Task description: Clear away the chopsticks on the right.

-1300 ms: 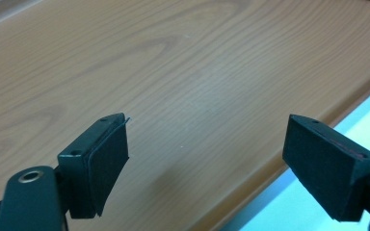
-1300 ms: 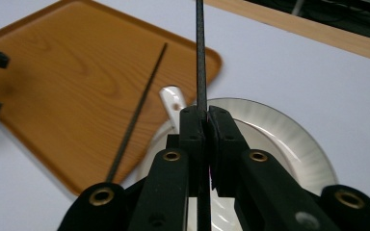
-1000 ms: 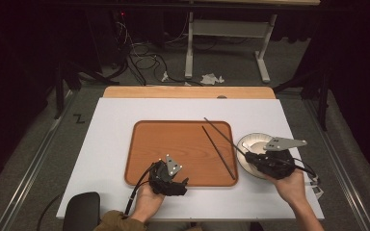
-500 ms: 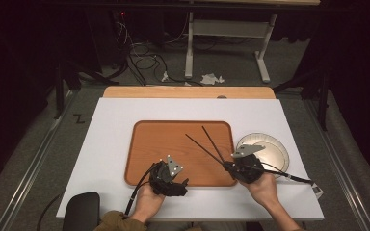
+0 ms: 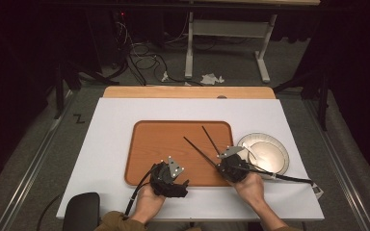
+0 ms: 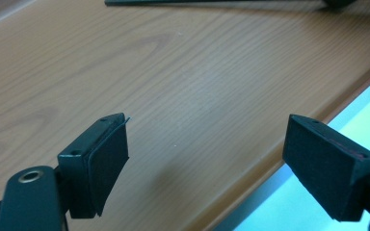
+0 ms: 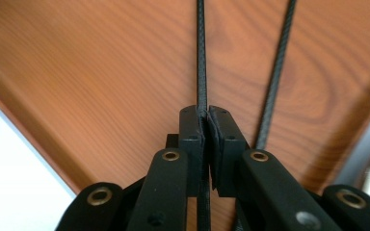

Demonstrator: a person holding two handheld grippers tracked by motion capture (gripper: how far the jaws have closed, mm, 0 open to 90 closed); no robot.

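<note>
1. R gripper (image 5: 231, 166) sits over the near right corner of the wooden tray (image 5: 173, 137), person's R hand (image 5: 251, 187) behind it.
2. R jaws pressed together on one black chopstick (image 7: 202, 53); the stick runs straight out ahead of the jaws over the tray wood.
3. 2nd chopstick (image 7: 275, 72) lies just beside the R jaws on their right side, not clamped. Whether it touches the tray, can't tell.
4. In the high view both sticks fan out from the R gripper toward the tray's middle, tips apart.
5. White plate (image 5: 274, 147) is just past the R gripper's outer side, on the white table (image 5: 111, 144), next to the tray edge.
6. L gripper (image 5: 172, 177) at the tray's near edge, L hand (image 5: 149, 204) behind it.
7. L jaws wide apart, nothing between them; tray wood under them, tray rim and white table by its right-hand jaw.
8. A black stick (image 6: 212, 2) lies across the tray well ahead of the L jaws.
9. Cables trail back from each gripper toward the person.
</note>
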